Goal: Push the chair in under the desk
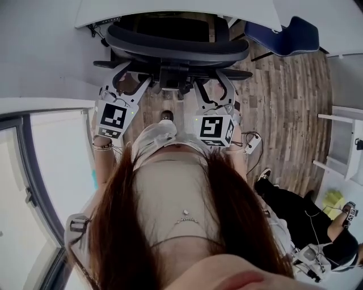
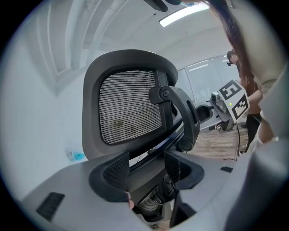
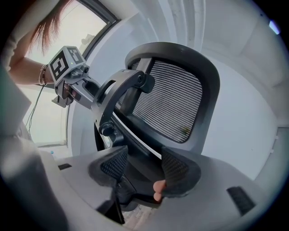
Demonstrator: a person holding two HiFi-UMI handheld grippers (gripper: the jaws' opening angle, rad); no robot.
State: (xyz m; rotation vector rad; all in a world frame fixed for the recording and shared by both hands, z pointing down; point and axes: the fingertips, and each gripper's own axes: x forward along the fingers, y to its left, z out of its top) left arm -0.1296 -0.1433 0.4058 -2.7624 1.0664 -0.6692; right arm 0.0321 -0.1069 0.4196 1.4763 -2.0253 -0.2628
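Chair (image 1: 176,48), black with a mesh back (image 2: 131,108), stands at the front edge of the white desk (image 1: 249,11); its seat is partly beneath the top and its backrest faces the person. Left gripper (image 1: 131,79) is at the rear of the backrest, jaws apart, with the dark back-support frame between them (image 2: 146,169). Right gripper (image 1: 211,85) is beside it on the same frame, jaws also apart (image 3: 142,169). Can't tell whether the pads touch the frame. Wooden floor (image 1: 283,102) below. Blue chair (image 1: 289,37) to the right of the desk. Second person (image 1: 295,209) sits at lower right.
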